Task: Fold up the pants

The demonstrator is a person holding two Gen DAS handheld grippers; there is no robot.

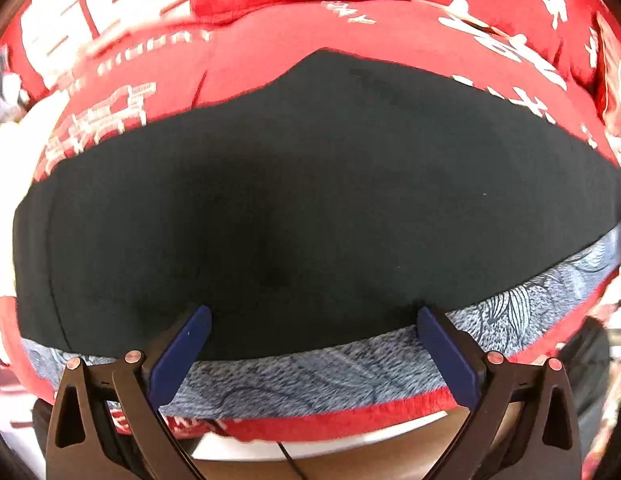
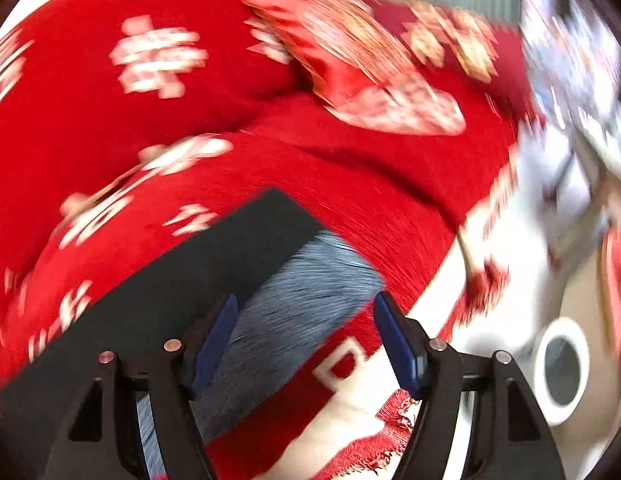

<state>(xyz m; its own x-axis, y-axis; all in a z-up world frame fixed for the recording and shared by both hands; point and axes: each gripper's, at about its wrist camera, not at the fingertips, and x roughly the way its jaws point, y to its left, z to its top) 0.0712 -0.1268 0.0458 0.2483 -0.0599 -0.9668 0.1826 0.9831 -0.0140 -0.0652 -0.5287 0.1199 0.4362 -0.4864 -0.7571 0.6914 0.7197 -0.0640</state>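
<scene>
Black fabric pants (image 1: pixel 310 200) lie flat on a red patterned blanket (image 1: pixel 270 40); left gripper (image 1: pixel 314 316) and right gripper (image 2: pixel 306 304) both spread wide, holding nothing.

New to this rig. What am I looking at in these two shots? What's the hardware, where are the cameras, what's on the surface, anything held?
No robot arm here: a person holds a two-finger tool in each hand, and a fisheye camera on each looks forward along its fingers, so the black arms with blue pads at the bottom of each picture are the tool itself.

The left wrist view shows the left tool, open, at the near edge of the black pants. They lie flat on a grey patterned cloth, itself on a red blanket with white lettering.

The right wrist view is motion-blurred. The right tool is open too, over a corner of the pants and the grey cloth. A white cup sits off to the right.

Nothing is held.
</scene>
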